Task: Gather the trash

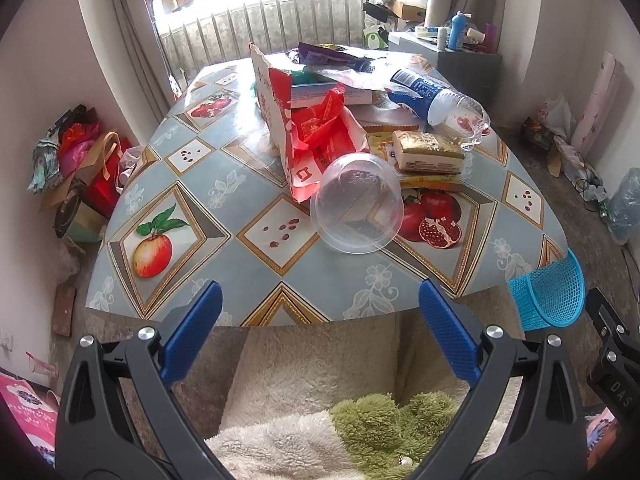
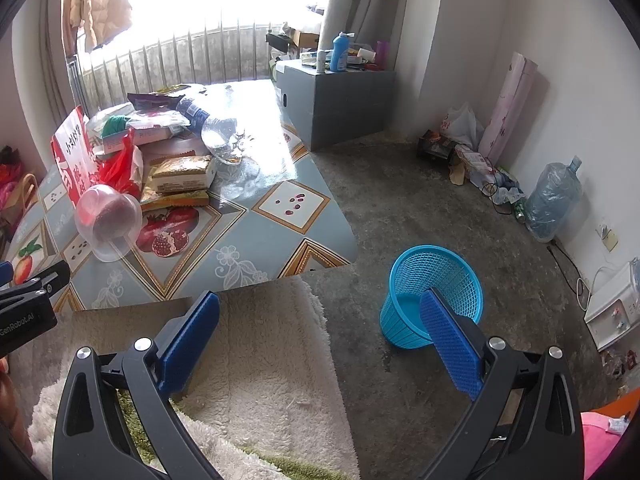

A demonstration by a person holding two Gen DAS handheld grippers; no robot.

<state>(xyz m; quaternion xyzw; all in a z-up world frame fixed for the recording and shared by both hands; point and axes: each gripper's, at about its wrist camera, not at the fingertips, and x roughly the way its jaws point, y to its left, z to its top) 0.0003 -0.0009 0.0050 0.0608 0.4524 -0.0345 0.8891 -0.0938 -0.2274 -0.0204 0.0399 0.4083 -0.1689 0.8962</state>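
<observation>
"GenRobot.AI" on left tongs (image 2: 24, 320); "DAS" on right tongs (image 1: 612, 384).

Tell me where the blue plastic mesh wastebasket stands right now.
The blue plastic mesh wastebasket stands upright on the bare concrete floor, off the table's near right corner; in the left wrist view it shows at the right edge.

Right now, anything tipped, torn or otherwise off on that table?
Yes. The clear plastic cup lies on its side near the table's front edge. The clear plastic bottle also lies flat across the litter pile, and the red-and-white paper bag is torn open. Nothing looks spilled. The blue mesh wastebasket stands upright on the floor.
</observation>
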